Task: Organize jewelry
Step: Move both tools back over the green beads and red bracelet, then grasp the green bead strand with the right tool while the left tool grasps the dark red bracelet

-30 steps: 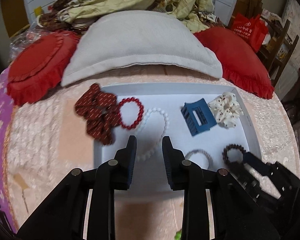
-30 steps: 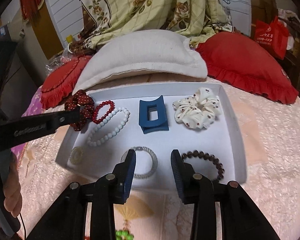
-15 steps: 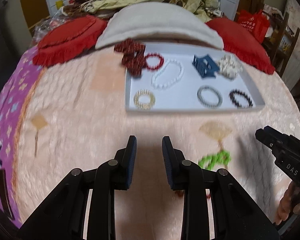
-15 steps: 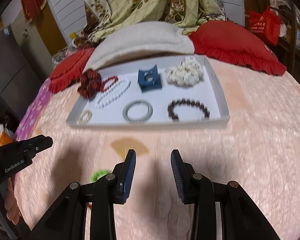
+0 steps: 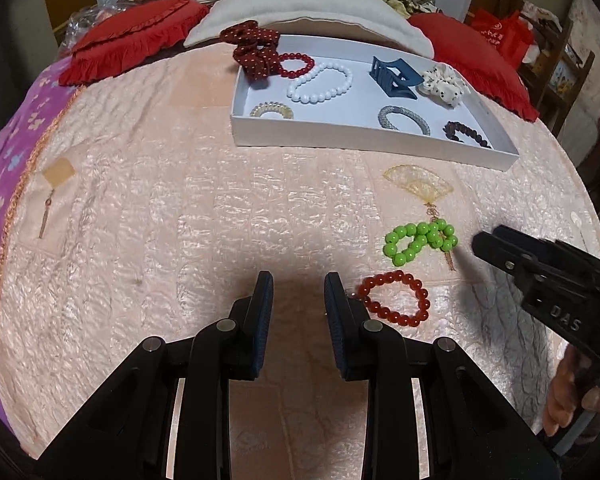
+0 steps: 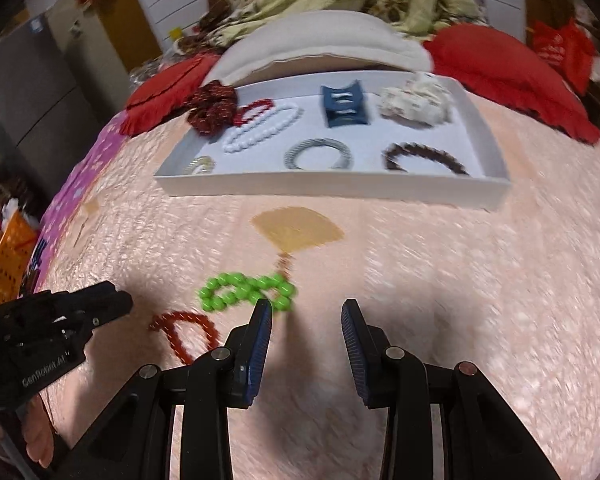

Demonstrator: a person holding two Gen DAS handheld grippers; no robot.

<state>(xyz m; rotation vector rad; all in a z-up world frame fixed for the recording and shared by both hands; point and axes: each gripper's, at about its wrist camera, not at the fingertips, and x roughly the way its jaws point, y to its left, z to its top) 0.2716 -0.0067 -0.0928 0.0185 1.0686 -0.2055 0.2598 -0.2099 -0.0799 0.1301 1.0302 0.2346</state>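
An orange-red bead bracelet (image 5: 398, 277) lies on the pink quilt just right of my left gripper (image 5: 299, 285), which is open and empty. A green bead bracelet (image 5: 420, 238) lies twisted a little farther off. In the right wrist view my right gripper (image 6: 306, 312) is open and empty, with the green bracelet (image 6: 244, 292) just ahead of its left finger and the orange-red bracelet (image 6: 180, 316) farther left. The white tray (image 5: 340, 136) beyond holds scrunchies, a blue claw clip (image 5: 392, 78) and several bracelets. Each view shows the other gripper, the right gripper (image 5: 486, 246) and the left gripper (image 6: 116, 304).
Behind the tray lie a grey-white pillow (image 5: 308, 8) and two red cushions, one on the left (image 5: 132, 28) and one on the right (image 5: 476, 60). A purple flowered cloth (image 5: 8, 148) borders the quilt on the left. A hand (image 5: 568, 396) grips the right tool. A fan motif (image 5: 418, 186) is stitched on the quilt.
Both grippers have drawn back from over the tray toward the near side and sunk lower. The green and orange-red bracelets have come into view. Both stay open and empty.
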